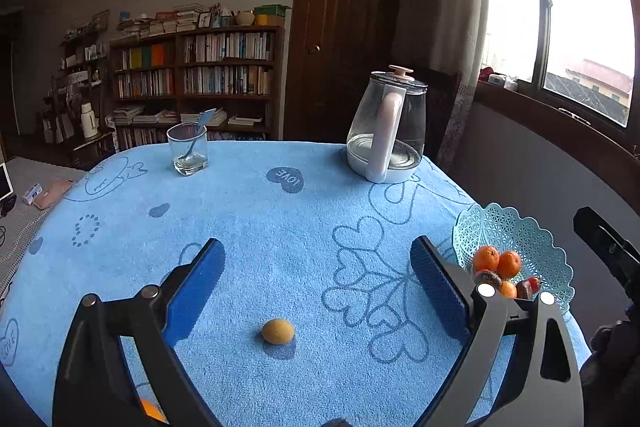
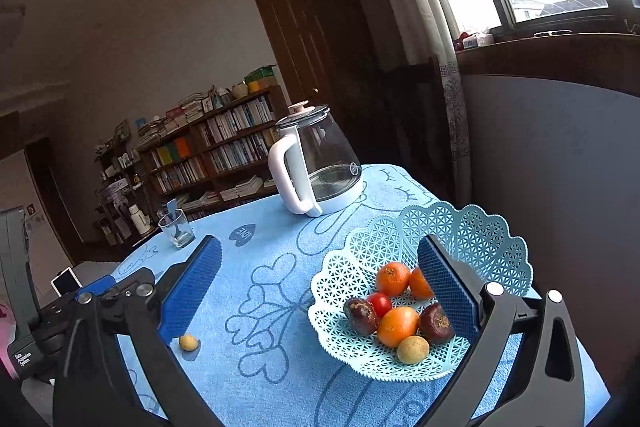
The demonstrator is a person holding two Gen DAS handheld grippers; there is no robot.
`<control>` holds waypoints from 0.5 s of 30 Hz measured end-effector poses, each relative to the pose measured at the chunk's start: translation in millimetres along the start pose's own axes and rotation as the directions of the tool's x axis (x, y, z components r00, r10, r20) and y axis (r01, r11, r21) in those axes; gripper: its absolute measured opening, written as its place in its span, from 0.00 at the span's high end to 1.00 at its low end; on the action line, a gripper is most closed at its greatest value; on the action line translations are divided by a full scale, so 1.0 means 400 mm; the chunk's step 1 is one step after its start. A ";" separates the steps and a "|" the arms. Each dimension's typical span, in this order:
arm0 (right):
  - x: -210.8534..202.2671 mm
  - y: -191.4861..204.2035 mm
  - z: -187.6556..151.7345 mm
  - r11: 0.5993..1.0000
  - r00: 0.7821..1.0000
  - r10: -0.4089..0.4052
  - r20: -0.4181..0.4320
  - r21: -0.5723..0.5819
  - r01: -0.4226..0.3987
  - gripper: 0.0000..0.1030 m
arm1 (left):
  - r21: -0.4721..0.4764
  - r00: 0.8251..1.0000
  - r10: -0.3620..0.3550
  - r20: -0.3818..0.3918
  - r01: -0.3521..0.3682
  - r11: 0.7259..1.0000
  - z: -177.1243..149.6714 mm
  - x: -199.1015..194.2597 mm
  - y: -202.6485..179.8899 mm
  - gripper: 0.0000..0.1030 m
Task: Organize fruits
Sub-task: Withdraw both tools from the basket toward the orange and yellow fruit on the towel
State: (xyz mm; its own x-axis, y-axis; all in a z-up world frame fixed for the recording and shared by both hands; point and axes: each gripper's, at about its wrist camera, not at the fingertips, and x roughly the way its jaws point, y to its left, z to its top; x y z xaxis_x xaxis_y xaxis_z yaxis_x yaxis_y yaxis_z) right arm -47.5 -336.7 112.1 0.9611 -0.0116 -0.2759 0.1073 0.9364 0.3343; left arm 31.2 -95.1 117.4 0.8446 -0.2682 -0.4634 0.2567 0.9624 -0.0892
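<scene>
Through the left wrist camera I see my left hand-held gripper [image 1: 318, 281] spread wide and empty above the blue-clothed desk [image 1: 256, 227], with 1 small yellow fruit [image 1: 277, 331] lying on the cloth between its fingers. Through the right wrist camera my right hand-held gripper [image 2: 320, 283] is spread too, pinching nothing, over the teal basket [image 2: 480, 227] holding 3 oranges [image 2: 393, 279], 1 tomato [image 2: 379, 303], 2 dark fruits [image 2: 360, 315] and 1 yellow one [image 2: 413, 349].

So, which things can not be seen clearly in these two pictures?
- Orange thing, left wrist view: cut off at the bottom edge behind the left gripper; fruit or not, unclear.
- Basket, left wrist view: a finger covers part of its fruit.
- Rear orange, right wrist view: half hidden by a right gripper finger.
</scene>
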 end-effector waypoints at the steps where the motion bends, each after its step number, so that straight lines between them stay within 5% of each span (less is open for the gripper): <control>1: -0.007 0.007 0.000 1.000 1.000 0.013 0.012 -0.010 -0.013 0.03 | 0.000 1.000 0.006 0.004 -0.006 1.000 0.000 -0.007 0.006 0.10; 15: -0.063 0.077 0.007 0.995 0.997 0.028 0.071 -0.094 -0.021 0.03 | -0.049 0.995 0.097 0.012 -0.097 0.994 -0.027 -0.079 0.120 0.05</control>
State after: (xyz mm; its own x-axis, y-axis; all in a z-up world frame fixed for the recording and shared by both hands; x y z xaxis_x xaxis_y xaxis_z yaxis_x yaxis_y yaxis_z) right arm -67.6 -308.4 132.1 0.9794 -0.0101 -0.2017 0.0622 0.9653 0.2537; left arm 11.8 -40.0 118.3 0.8709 -0.1739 -0.4596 0.1506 0.9847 -0.0872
